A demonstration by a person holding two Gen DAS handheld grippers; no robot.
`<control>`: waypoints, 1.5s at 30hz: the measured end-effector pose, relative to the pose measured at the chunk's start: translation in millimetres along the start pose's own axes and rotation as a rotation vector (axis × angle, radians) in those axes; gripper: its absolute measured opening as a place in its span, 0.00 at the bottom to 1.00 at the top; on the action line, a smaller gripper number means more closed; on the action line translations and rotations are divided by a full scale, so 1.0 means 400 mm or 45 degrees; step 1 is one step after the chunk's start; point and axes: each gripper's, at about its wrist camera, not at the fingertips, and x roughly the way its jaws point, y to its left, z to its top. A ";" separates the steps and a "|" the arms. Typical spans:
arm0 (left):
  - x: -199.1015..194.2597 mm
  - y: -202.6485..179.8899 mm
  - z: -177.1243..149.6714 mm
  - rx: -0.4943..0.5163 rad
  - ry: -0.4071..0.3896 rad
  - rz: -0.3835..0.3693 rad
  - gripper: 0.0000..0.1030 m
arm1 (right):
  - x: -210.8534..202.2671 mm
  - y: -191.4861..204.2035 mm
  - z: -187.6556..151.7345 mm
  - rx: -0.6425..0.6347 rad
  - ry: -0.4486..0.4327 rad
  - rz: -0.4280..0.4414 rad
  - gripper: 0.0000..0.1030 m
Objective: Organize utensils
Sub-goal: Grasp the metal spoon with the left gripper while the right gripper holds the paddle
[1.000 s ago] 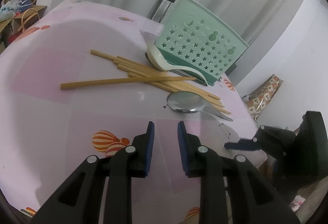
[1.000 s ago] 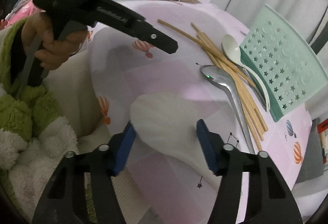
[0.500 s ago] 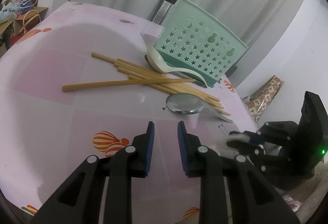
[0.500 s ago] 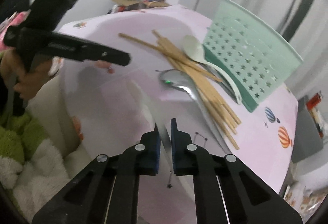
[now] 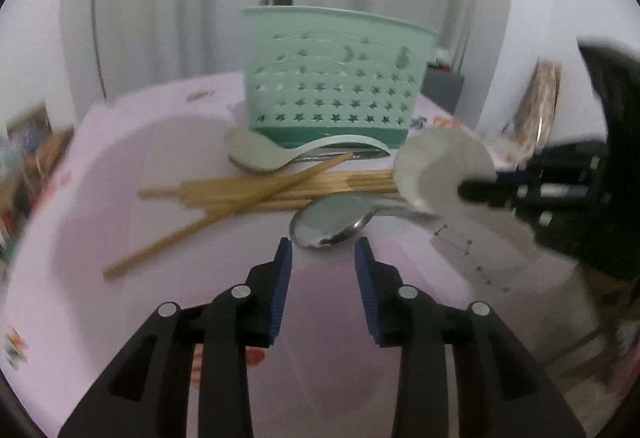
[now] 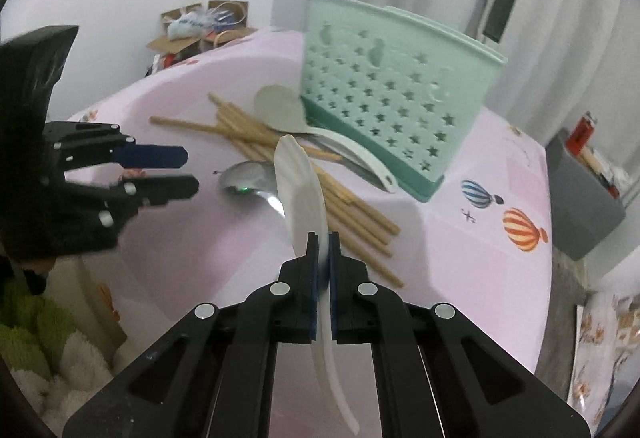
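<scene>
Pink desk (image 6: 460, 238) with balloon prints, carrying everything. Mint-green utensil basket (image 6: 392, 93) with star cut-outs, upright toward the far side of the desk. Right gripper (image 6: 323, 238) low in its own view, jaws clamped tight on a white ceramic spoon (image 6: 300, 189), bowl raised above the desk, handle trailing back between the fingers (held on edge in this view). Left gripper (image 5: 323, 252) hovering over the near desk, jaws having just been opening, now parted with nothing between them. Bundle of wooden chopsticks (image 6: 340, 205) lying loose in front of the basket, one stick (image 5: 224, 215) crossing the rest at an angle. Second white spoon (image 5: 260, 155) resting against the basket's base. Metal spoon (image 5: 328, 224) beside the chopsticks, just ahead of the left fingertips.
</scene>
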 end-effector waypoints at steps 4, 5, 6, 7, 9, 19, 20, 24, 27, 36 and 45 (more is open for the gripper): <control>0.042 -0.053 0.010 0.197 0.040 0.145 0.31 | 0.011 -0.029 -0.004 0.080 -0.004 -0.003 0.03; 0.052 -0.066 0.009 0.249 0.049 0.172 0.31 | 0.014 -0.038 -0.007 0.096 -0.004 0.000 0.03; 0.065 -0.083 0.008 0.315 0.062 0.203 0.31 | 0.017 -0.043 -0.009 0.111 -0.003 0.003 0.03; 0.075 -0.095 0.005 0.362 0.074 0.224 0.31 | 0.019 -0.051 -0.011 0.131 -0.003 0.005 0.03; 0.093 -0.119 -0.003 0.465 0.073 0.285 0.31 | 0.018 -0.059 -0.016 0.150 -0.007 0.009 0.03; 0.120 -0.183 -0.019 0.804 0.041 0.482 0.11 | 0.006 -0.096 -0.033 0.226 -0.049 0.019 0.03; 0.115 -0.183 -0.018 0.823 0.037 0.489 0.10 | 0.003 -0.100 -0.034 0.231 -0.053 0.019 0.03; 0.068 -0.179 -0.002 0.849 0.055 0.436 0.07 | -0.014 -0.116 -0.037 0.258 -0.075 0.021 0.03; 0.042 -0.140 0.030 0.690 0.141 0.239 0.07 | -0.028 -0.125 -0.041 0.281 -0.091 0.029 0.03; 0.071 0.071 0.076 -0.043 0.256 -0.189 0.13 | -0.028 -0.158 -0.075 0.435 -0.046 0.069 0.03; 0.032 0.171 0.003 -0.525 0.179 -0.293 0.35 | 0.010 -0.190 -0.124 0.592 0.063 0.016 0.03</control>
